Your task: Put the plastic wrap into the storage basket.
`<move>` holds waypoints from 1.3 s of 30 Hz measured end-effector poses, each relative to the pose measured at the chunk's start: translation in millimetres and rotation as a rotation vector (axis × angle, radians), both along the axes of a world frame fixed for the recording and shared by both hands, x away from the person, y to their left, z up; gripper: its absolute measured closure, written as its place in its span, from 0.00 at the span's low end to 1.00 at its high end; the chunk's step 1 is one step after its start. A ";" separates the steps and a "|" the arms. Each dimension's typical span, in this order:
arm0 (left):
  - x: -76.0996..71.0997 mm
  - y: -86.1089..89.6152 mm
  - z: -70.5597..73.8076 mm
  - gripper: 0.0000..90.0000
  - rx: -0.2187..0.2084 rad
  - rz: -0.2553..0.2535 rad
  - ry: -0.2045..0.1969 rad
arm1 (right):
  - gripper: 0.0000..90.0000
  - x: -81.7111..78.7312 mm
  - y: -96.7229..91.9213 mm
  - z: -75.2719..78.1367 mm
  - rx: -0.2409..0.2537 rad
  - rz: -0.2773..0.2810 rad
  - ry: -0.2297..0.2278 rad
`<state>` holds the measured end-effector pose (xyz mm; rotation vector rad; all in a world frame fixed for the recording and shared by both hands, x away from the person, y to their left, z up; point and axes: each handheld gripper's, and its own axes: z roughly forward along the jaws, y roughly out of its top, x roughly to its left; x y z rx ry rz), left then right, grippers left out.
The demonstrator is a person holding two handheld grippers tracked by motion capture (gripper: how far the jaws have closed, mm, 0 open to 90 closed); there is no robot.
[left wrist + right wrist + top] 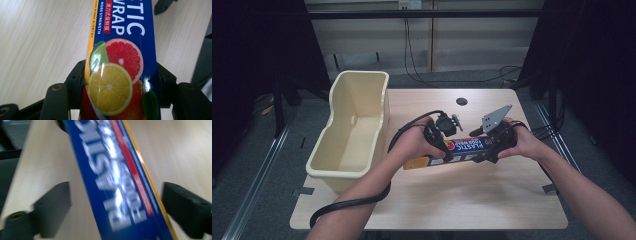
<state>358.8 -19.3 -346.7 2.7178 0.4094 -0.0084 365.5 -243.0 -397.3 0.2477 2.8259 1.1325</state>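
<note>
Where the high view looks down on the table point(492, 200), a long blue box point(464, 147) held just above the wood near the middle, long axis running left to right, yellow end towards the cream bin point(354, 132). "PLASTIC FOOD WRAP" legible along the top face. Left gripper point(438, 145) clamped across the box near its left half; right gripper point(493, 148) at the right end, grey plate on top. Bin just left of the hands, standing apart from the box.

In the left gripper view, box point(122, 62) running straight away from the camera, between both black jaws and pressed by their pads on either side. Readable: "WRAP", "MORE STRENGTH", a red strip of Chinese characters. Printed citrus slices: lemon, grapefruit, orange, a lime wedge. Yellow band down the left edge.

In the right gripper view, badly blurred, box point(120, 182) crossing on a slant from upper left to lower right. "PLASTIC" and probably "FOOD" made out. Jaws standing wide on both sides, clear of the box, table showing in the gaps: no hold here.
</note>
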 end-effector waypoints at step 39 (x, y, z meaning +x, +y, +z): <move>20.8 82.0 65.0 0.45 0.084 0.282 0.043 | 0.03 -14.9 -34.3 -33.1 0.030 -0.351 -0.013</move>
